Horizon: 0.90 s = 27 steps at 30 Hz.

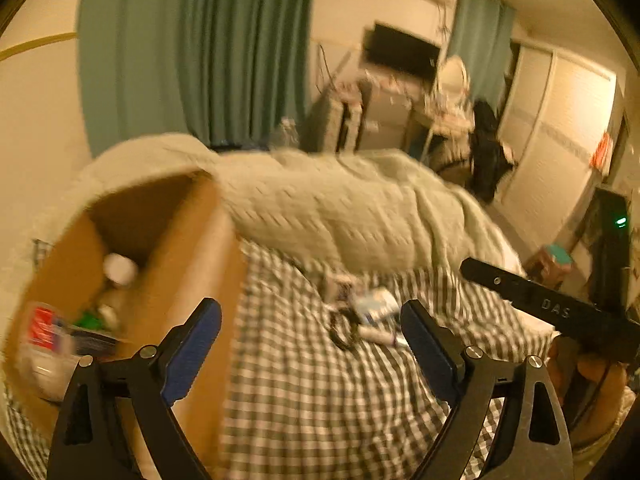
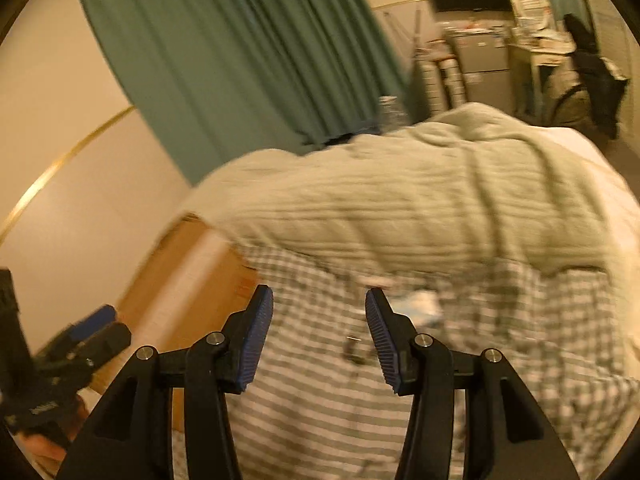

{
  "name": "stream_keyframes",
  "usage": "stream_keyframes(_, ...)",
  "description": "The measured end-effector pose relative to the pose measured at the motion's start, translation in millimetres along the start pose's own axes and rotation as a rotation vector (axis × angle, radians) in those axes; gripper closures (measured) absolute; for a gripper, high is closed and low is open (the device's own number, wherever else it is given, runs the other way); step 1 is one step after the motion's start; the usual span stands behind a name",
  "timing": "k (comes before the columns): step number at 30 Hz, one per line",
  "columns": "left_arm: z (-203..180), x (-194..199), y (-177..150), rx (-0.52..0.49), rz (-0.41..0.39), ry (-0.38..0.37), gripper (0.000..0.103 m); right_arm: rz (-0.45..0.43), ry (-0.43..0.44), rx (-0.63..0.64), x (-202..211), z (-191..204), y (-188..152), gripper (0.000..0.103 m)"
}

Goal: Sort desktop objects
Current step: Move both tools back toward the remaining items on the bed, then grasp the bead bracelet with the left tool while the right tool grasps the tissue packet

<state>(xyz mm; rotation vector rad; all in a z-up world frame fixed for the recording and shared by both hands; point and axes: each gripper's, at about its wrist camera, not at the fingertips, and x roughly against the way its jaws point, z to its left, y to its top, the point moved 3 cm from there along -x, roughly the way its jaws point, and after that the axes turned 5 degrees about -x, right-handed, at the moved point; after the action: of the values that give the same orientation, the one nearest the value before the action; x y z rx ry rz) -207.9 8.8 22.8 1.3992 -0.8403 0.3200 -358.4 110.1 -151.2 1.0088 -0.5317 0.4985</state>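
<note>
- Both tools are up in the air over the bed (image 1: 320, 400), which wears a checked sheet, and the views are smeared, so small details are hard to call.
- The left hand-held gripper (image 1: 310, 334) has its blue pads spread wide with nothing between them; the right hand-held gripper (image 2: 319, 336) is also parted and empty, somewhat narrower.
- The things left to sort lie in a small heap (image 1: 360, 312) on the sheet, just below the rumpled pale blanket (image 1: 360, 208): a white-and-blue packet, a dark looped cord, a white stick-like piece. I cannot name them more exactly.
- The cardboard box (image 1: 192, 248) stands at the left edge of the bed, already holding a white round item and a red-labelled pack.
- I'd say the step is reaching for the next item. To do it well: slow down so the view settles, pick one piece on the heap's edge, come down with pads straddling it, and avoid snagging the cord or pinching the sheet.
</note>
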Motion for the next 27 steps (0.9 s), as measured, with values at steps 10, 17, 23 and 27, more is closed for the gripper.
stream_keyframes(10, -31, -161, -54, -0.001, 0.264, 0.097, 0.009, 0.067, -0.089, -0.015, -52, -84, -23, 0.051)
stream_keyframes(17, -41, -229, -64, -0.056, 0.311, 0.133, 0.019, 0.127, -0.090, 0.002, -112, -93, -21, 0.051)
stream_keyframes(23, -40, -261, -70, -0.120, 0.356, 0.155, 0.028, 0.138, -0.083, 0.008, -136, -104, -36, 0.050)
stream_keyframes(27, -39, -268, -71, -0.132, 0.358, 0.119, 0.078, 0.183, -0.092, -0.034, -150, -115, -38, 0.049)
